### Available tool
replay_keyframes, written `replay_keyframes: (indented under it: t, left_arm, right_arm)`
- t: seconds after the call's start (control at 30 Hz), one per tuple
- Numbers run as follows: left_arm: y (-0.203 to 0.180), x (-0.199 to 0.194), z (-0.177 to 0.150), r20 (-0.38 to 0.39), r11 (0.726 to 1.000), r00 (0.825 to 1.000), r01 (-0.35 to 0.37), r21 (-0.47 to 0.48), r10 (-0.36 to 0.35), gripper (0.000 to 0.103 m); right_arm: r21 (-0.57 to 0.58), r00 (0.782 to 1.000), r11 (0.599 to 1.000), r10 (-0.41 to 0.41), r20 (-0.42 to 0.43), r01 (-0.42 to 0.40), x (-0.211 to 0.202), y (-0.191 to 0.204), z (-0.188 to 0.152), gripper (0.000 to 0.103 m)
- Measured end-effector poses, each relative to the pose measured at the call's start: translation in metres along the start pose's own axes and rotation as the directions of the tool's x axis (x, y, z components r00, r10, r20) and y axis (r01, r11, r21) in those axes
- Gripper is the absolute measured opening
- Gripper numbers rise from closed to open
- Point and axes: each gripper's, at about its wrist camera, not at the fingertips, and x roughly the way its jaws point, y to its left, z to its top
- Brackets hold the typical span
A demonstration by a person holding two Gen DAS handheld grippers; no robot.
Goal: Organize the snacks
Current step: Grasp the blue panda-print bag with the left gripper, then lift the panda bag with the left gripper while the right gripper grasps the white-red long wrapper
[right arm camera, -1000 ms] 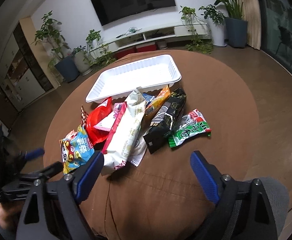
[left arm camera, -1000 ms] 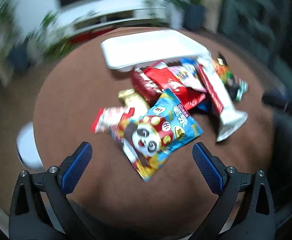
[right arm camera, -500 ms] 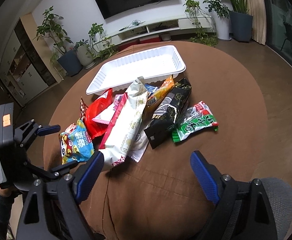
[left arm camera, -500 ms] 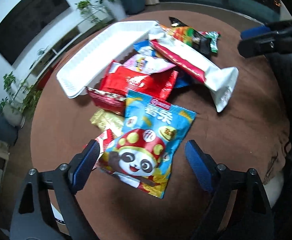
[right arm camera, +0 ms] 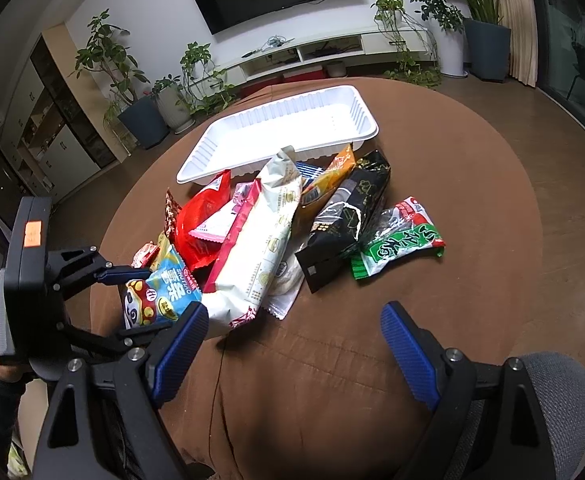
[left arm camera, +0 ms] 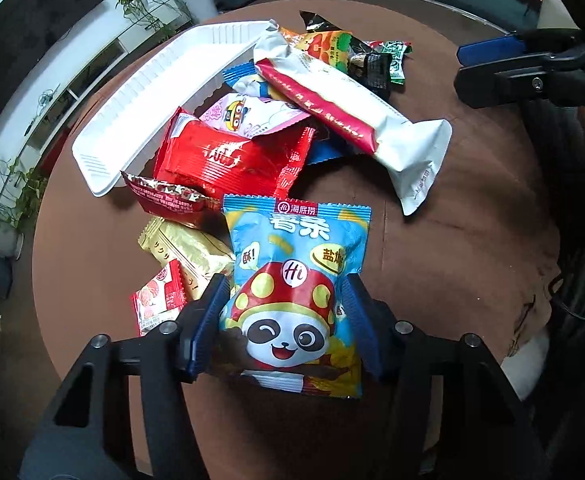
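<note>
Snacks lie in a loose heap on a round brown counter [right arm camera: 472,184], in front of an empty white tray [right arm camera: 288,128]. At the left edge of the heap, the left tongs [left arm camera: 284,312] pinch the lower half of a blue panda chip bag [left arm camera: 296,280], one blue finger pressed into each side. The bag looks light, puffy and slick, with brittle contents, so a gentle hold across its middle or on a crimped seam seems safest. Moving right, a red packet [left arm camera: 228,160] and a long white and red bag [left arm camera: 332,100] overlap; both look soft and likely to slide. A black packet [right arm camera: 344,220] and a green packet [right arm camera: 400,240] lie further right. The right tongs [right arm camera: 288,344] hover spread wide above bare cloth, holding nothing. Several wrappers are buried under others, so their shapes and labels cannot be made out. The counter's near edge is hidden behind both tools.
</note>
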Motion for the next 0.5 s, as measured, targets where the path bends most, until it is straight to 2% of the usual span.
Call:
replay_keyframes:
  t: [0.1,0.13,0.17,0.2,0.27,0.37,0.5]
  left_arm:
    - [0.004,0.003,0.003,-0.01,0.999,1.0,0.029,-0.044,-0.029,0.056]
    - [0.006,0.004,0.003,-0.01,0.997,0.999,0.047,-0.065,-0.048,0.053]
    - [0.008,0.005,0.003,-0.008,0.994,0.998,0.069,-0.088,-0.07,0.045]
    - [0.011,0.004,0.001,-0.001,0.988,0.995,0.096,-0.119,-0.097,0.041]
    - [0.013,0.002,-0.001,0.011,0.984,0.995,0.103,-0.146,-0.103,0.039]
    - [0.02,-0.008,-0.013,0.046,0.968,0.992,0.127,-0.216,-0.12,0.034]
    - [0.03,-0.017,-0.029,0.102,0.927,0.984,0.169,-0.334,-0.143,0.032]
  right_arm:
    - [-0.006,1.0,1.0,-0.003,-0.007,0.003,0.001,0.001,0.0,0.091]
    - [-0.008,1.0,1.0,-0.005,-0.009,0.005,0.002,0.001,0.001,0.091]
    - [-0.009,1.0,1.0,-0.007,-0.01,0.007,0.002,0.002,0.001,0.091]
    - [-0.009,1.0,1.0,-0.008,-0.011,0.008,0.002,0.002,0.002,0.091]
    - [-0.014,1.0,1.0,-0.006,-0.01,0.006,0.001,0.005,0.005,0.09]
    - [-0.033,1.0,0.999,0.007,-0.006,-0.007,0.001,0.01,0.012,0.083]
    - [-0.009,0.997,0.997,0.071,-0.031,-0.071,0.008,0.014,0.025,0.077]
